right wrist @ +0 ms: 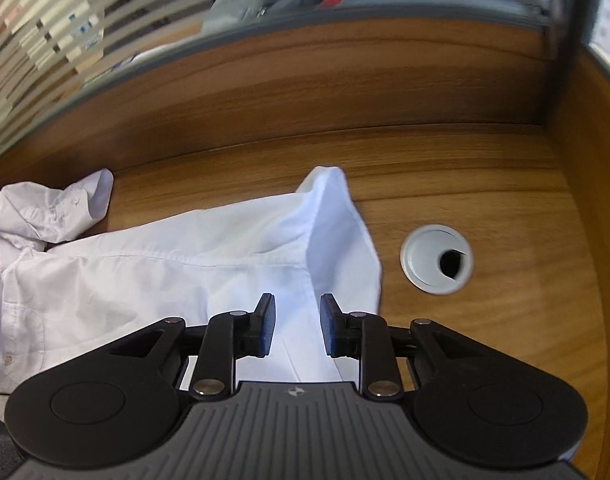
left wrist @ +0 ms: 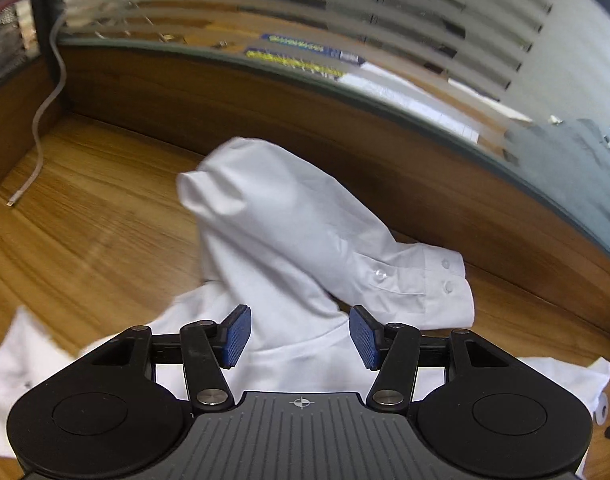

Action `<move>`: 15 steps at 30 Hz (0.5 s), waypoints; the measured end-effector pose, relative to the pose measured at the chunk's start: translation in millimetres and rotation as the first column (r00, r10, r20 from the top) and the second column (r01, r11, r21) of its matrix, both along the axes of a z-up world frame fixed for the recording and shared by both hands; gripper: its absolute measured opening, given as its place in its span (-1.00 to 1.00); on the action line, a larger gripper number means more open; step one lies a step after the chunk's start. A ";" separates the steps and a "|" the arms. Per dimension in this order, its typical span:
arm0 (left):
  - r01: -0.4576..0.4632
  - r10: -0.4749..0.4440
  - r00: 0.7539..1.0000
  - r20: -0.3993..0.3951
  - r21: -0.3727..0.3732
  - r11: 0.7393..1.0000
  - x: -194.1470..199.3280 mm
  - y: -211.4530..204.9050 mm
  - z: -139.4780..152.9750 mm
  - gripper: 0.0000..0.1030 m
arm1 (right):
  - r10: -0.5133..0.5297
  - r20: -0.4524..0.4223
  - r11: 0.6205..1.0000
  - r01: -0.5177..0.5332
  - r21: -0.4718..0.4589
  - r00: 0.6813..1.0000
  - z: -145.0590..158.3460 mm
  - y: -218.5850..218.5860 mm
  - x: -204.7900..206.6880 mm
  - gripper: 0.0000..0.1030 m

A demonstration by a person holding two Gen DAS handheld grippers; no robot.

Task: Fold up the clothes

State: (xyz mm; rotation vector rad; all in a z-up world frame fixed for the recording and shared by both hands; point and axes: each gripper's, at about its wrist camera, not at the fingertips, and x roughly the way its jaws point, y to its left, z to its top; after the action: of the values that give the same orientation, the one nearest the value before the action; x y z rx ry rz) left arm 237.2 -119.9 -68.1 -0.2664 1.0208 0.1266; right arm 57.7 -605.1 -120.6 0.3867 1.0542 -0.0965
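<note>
My left gripper [left wrist: 300, 334] points down at the white shirt [left wrist: 281, 240] on the wooden desk [left wrist: 85, 208]. Jaws spread, blue pads [left wrist: 238, 336] clear of the cloth w/ a gap each side; nothing pinched. Shirt lies under and just ahead of the tips: a sleeve humps up in front, blurred at its far end, and the buttoned cuff [left wrist: 445, 284] sits ahead-right of the right pad, flat on the desk. More white fabric spreads to both sides below the gripper body. A thin grey cable [left wrist: 45, 120] trails down onto the desk far ahead-left, well apart from the shirt. Wood back panel runs across ahead, glass above it.

My right gripper [right wrist: 298, 330] also tilts down over the shirt [right wrist: 165, 272]. Jaws part-open, narrower than the left's; cloth shows between and under the pads, but I can't see them pressing it. A folded edge stands up just ahead of the tips. Other cuff [right wrist: 93, 196] lies crumpled far ahead-left. A round grey cable grommet [right wrist: 437, 258] sits in the desk ahead-right, near the shirt's edge but not touching.
</note>
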 end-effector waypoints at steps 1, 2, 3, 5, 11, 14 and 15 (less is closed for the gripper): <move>0.000 0.000 1.000 -0.013 -0.001 1.000 6.0 -3.7 -5.1 0.12 | 0.006 -0.004 1.000 -0.006 0.002 1.000 -3.5 0.4 4.8 -0.44; -0.001 0.001 1.000 -0.024 0.001 1.000 10.8 -7.2 -10.2 0.12 | 0.010 -0.007 1.000 -0.010 0.002 1.000 -6.3 0.3 8.8 -0.44; -0.001 0.001 0.999 -0.035 0.005 1.000 15.3 -10.6 -15.2 0.12 | 0.015 -0.011 1.000 -0.014 0.003 1.000 -9.2 0.1 12.8 -0.43; -0.010 0.011 0.998 -0.055 0.018 1.000 23.6 -15.8 -25.0 0.12 | 0.017 -0.017 1.000 -0.017 0.005 1.000 -14.8 -0.7 20.3 -0.39; -0.038 0.044 0.996 -0.076 0.074 0.997 47.7 -19.3 -46.9 0.01 | 0.037 -0.043 0.999 -0.037 0.005 0.998 -32.2 -3.9 38.6 -0.12; -0.047 0.055 0.996 -0.075 0.095 0.994 53.7 -15.5 -53.8 -0.55 | 0.053 -0.058 0.999 -0.053 0.011 0.997 -41.8 -6.8 46.4 -0.10; -0.049 0.056 0.996 -0.075 0.090 0.995 54.3 -13.0 -55.7 -0.61 | 0.057 -0.062 0.998 -0.056 0.017 0.996 -44.9 -8.1 48.4 -0.10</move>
State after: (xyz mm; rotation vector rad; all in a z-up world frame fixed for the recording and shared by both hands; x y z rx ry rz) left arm 291.5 -133.0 -123.7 -0.2092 1.0820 0.2308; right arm 106.1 -613.2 -165.5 0.3697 1.1269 -0.0501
